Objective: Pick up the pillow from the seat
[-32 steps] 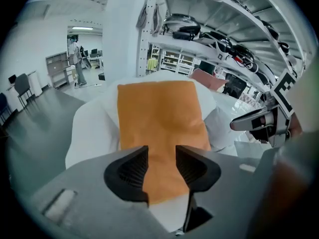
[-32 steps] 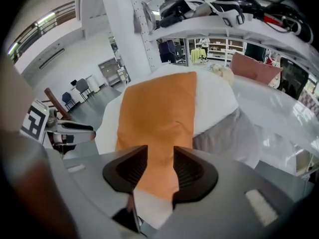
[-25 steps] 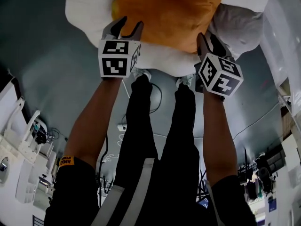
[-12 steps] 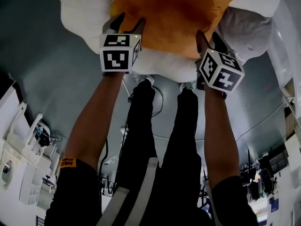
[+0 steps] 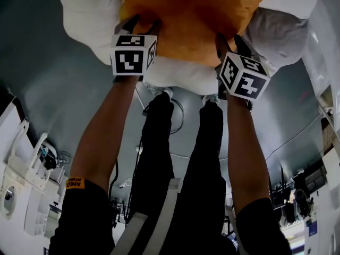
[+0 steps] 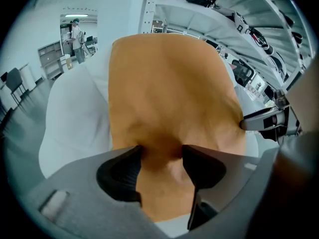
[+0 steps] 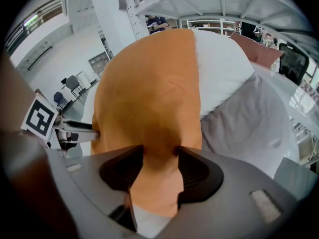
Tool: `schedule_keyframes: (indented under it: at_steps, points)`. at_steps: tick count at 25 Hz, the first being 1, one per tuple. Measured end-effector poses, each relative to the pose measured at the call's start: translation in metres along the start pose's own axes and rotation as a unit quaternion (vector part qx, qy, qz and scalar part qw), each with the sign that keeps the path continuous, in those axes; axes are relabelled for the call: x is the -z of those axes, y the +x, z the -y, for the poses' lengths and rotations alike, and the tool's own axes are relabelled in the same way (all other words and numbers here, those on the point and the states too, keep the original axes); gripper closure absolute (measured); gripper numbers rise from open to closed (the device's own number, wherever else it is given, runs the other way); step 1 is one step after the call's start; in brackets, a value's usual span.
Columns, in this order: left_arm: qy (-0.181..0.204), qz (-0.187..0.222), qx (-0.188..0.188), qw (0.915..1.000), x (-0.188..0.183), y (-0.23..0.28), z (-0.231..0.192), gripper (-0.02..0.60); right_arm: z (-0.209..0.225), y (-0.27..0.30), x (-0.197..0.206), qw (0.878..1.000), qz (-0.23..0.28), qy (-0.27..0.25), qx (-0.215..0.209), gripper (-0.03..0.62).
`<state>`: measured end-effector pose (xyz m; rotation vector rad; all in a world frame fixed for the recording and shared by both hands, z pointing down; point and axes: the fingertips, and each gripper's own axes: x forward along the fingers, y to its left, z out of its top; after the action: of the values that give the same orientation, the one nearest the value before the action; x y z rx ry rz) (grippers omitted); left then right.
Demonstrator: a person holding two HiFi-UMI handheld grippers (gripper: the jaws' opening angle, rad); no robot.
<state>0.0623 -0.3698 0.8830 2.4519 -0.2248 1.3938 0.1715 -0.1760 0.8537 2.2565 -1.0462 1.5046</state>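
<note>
Now jaws of left gripper (image 5: 142,24), right gripper (image 5: 228,39) just been opening, apart, astride near edge of soft orange fabric pillow (image 5: 196,20); its long axis seemingly runs straight ahead.

On the seat (image 5: 85,20): pillow (image 5: 196,15) in the middle, 2 tongs at its near edge.

Resting on top of the seat, with bare seat to its left and behind it, and a cushion (image 5: 276,33) against its right side. Left tongs (image 5: 141,24) over the pillow's near-left part, right tongs (image 5: 227,40) over its near-right part, side by side and well apart. Jaws of both just opened wider, pillow fabric between each pair. In front of the seat, 2 legs (image 5: 180,158) on the floor (image 5: 53,89), between the 2 arms.
</note>
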Motion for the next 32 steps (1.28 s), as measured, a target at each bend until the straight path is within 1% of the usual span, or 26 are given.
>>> schedule_keyframes:
  at_steps: [6, 8, 12, 17, 20, 23, 28, 32]
  points:
    - [0.009, 0.006, 0.005, 0.9999, -0.004, 0.004, 0.006, 0.319, 0.004, 0.004, -0.002, 1.000, 0.001, -0.004, 0.005, 0.398]
    - [0.013, 0.006, 0.007, 0.9999, -0.002, 0.006, 0.006, 0.329, 0.003, 0.007, -0.001, 1.000, -0.002, -0.006, 0.006, 0.415]
    - [0.021, 0.004, 0.006, 0.9998, -0.002, 0.012, 0.006, 0.383, 0.004, 0.012, -0.001, 1.000, -0.006, -0.010, 0.006, 0.469]
    - [0.026, 0.007, 0.004, 0.9996, -0.003, 0.011, 0.008, 0.475, 0.002, 0.013, -0.001, 1.000, -0.009, -0.013, 0.003, 0.518]
    - [0.018, 0.011, 0.001, 0.9998, -0.004, 0.006, 0.007, 0.533, -0.003, 0.011, -0.002, 1.000, -0.010, -0.013, 0.000, 0.535]
    - [0.007, 0.012, 0.000, 0.9999, -0.005, -0.001, 0.008, 0.570, -0.007, 0.008, -0.002, 1.000, -0.011, -0.013, -0.003, 0.559]
    - [-0.001, 0.023, 0.000, 0.9997, -0.007, -0.015, 0.016, 0.578, -0.006, -0.001, -0.003, 1.000, -0.011, -0.011, -0.006, 0.576]
    - [-0.021, 0.036, -0.003, 0.9991, -0.009, -0.037, 0.017, 0.578, -0.015, -0.015, -0.007, 1.000, -0.007, -0.013, -0.010, 0.582]
